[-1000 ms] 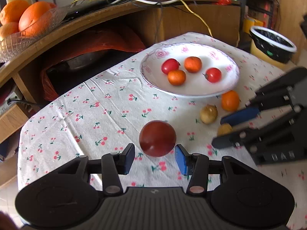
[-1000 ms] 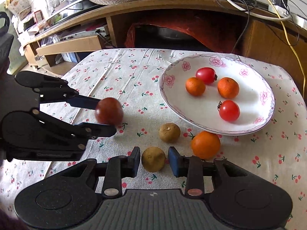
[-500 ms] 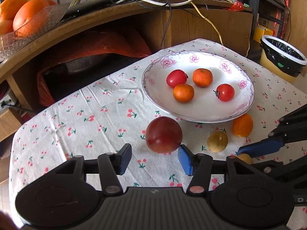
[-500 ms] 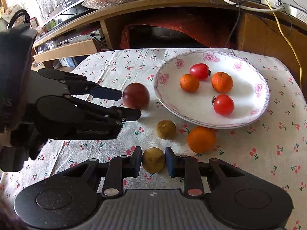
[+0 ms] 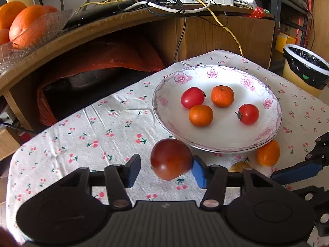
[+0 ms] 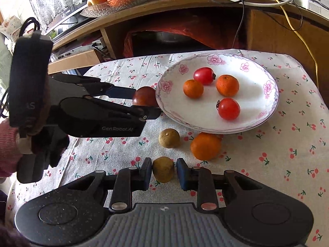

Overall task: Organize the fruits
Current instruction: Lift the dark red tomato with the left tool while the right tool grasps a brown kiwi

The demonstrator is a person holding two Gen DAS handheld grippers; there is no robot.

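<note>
Right, left gripper (image 5: pixel 165 169): dark red fruit (image 5: pixel 171 159) sits between its jaws, touching the right pad; there's a visible gap on the left pad, so it reads as spread and loose, not a firm pinch. Can't tell if the fruit is lifted or resting on the cloth. Plate (image 5: pixel 164 103) lies at about 1 o'clock from that gripper, its near rim just beside the fruit. That's the relation that matters: the fruit has to clear the rim, then go in. Fruit is near round, no long axis to worry about.

Right gripper (image 6: pixel 163 173) brackets a small brown fruit (image 6: pixel 163 169) on the tablecloth (image 6: pixel 287 154), pads close on both sides; full contact isn't clear. Plate is at 12 to 1 o'clock from it, farther off. Left is nearer.

Loose still: second brown fruit (image 6: pixel 169 138) and an orange (image 6: pixel 205 147), the orange partly tucked under the plate rim. From the left camera the brown fruits are mostly hidden behind the gripper body.
</note>
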